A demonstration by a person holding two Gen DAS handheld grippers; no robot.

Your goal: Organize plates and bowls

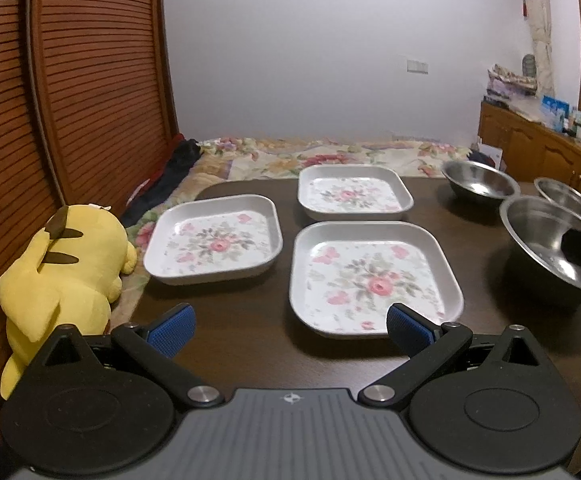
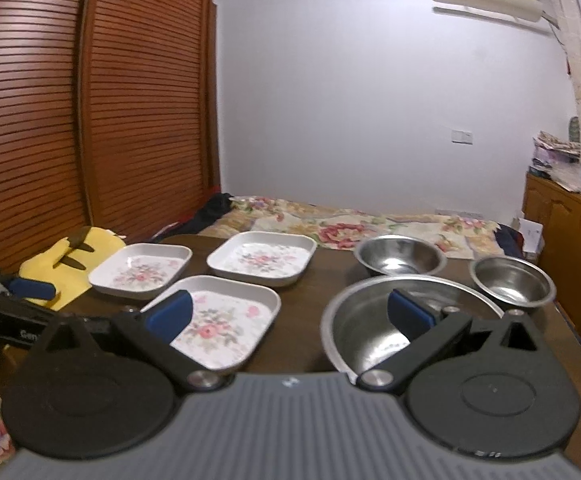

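Three square white plates with a pink floral print lie flat on the dark brown wooden surface (image 1: 250,352), apart from one another: the nearest plate (image 1: 374,280), a left plate (image 1: 214,240) and a far plate (image 1: 354,192). None is stacked, so each rim is free for a grasp. Three round stainless-steel bowls stand upright to the right of the plates: a large bowl (image 2: 402,320) nearest, a medium bowl (image 2: 400,256) behind it and a small bowl (image 2: 510,280) to its right. Plates and bowls already form two groups, which suggests stacking by kind as the likely procedure.

The left gripper (image 1: 290,324) hangs just before the nearest plate's near edge, fingers spread wide and empty, the right pad over the plate's corner. The right gripper (image 2: 288,312) is likewise wide and empty, one finger over the large bowl's near rim; whether it touches cannot be told. A yellow plush toy (image 1: 62,264) lies off the surface's left edge, beside a floral-covered bed (image 1: 330,152).
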